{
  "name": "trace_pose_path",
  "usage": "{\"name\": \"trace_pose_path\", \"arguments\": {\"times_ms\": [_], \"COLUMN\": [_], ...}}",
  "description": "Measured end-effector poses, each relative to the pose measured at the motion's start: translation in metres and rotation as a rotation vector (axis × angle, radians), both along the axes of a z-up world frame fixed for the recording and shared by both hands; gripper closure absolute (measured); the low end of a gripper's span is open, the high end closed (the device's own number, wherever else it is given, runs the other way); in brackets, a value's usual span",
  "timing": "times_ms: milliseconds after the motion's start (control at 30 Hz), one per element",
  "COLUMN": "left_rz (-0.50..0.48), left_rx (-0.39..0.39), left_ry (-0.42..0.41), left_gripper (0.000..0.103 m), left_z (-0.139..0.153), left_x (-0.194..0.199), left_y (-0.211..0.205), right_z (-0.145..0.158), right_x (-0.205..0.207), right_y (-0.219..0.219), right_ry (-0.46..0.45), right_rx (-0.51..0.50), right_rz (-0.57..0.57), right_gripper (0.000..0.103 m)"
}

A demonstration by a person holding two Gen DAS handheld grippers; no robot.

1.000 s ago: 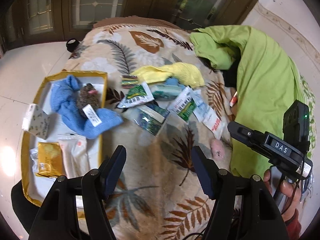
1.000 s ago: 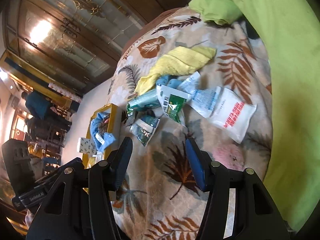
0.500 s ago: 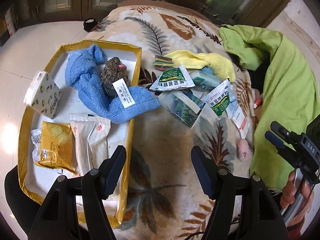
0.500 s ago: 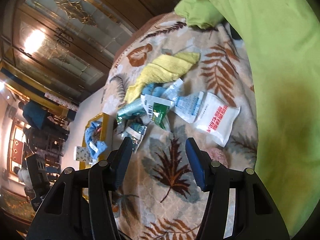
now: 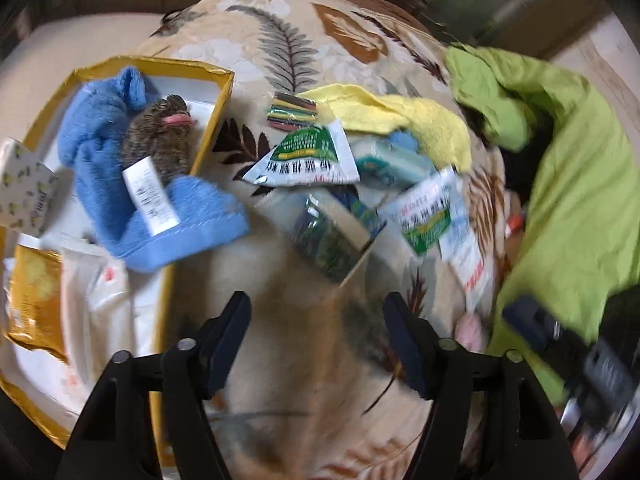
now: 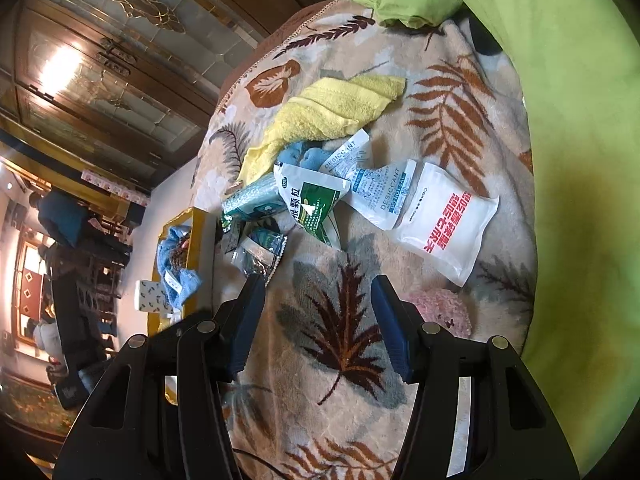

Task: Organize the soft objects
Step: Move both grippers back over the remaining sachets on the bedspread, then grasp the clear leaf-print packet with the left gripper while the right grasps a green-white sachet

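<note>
Moved: your left gripper (image 5: 316, 340) now nearer the packets; both sets of fingers wide, empty. Yellow towel (image 6: 328, 114): light, limp; pinch a bunched fold.

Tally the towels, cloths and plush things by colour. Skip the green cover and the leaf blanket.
Blue: 1, the blue towel in the yellow box.
Brown: 1, the plush toy lying on that towel.
Yellow: 1, the yellow towel.
Light blue: 1, the light-blue cloth, partly under packets.
Pink: 1, the pink fluffy piece.
Total: 5.
</note>
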State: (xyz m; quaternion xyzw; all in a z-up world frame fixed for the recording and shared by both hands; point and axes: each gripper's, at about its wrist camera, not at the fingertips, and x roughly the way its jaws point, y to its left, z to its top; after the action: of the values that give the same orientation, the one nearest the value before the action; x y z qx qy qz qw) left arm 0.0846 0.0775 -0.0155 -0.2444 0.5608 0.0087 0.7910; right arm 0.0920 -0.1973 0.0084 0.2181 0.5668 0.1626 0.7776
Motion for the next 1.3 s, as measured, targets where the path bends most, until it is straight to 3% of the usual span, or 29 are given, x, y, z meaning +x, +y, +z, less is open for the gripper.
{"name": "trace_pose_path", "arguments": {"times_ms": [100, 300, 433, 733, 967, 1300], "left_rz": [0.093, 0.194, 0.242, 0.373, 0.3, 0.285], "left_rx": [-0.06, -0.067, -0.154, -0.093, -0.039, -0.007], "left_ry": [0.037, 0.105, 0.127, 0.123, 0.116, 0.151], "left_gripper": [0.026, 0.026, 0.026, 0.021, 0.02, 0.035], "left_z": [-0.012, -0.034, -0.045, -0.05, -0.053, -0.054], "left_x": [0.018, 0.04, 0.05, 0.064, 0.066, 0.073], "left_y": [-0.001, -0.007, -0.009, -0.01, -0.017, -0.012], "right_z": [0.0, -0.001, -0.008, -0.016, -0.019, -0.021], "right_x": [0.0, 0.001, 0.002, 0.004, 0.004, 0.003], "right_y": [-0.001, -0.008, -0.011, -0.014, -0.016, -0.018], "right_ry": [-0.001, -0.002, 0.011, 0.035, 0.048, 0.055], "right_rx": [0.008, 0.039, 0.065, 0.096, 0.104, 0.115], "right_rz": [0.001, -0.004, -0.002, -0.008, -0.018, -0.031], "right_gripper": [0.047, 0.047, 0.047, 0.047, 0.047, 0.047]}}
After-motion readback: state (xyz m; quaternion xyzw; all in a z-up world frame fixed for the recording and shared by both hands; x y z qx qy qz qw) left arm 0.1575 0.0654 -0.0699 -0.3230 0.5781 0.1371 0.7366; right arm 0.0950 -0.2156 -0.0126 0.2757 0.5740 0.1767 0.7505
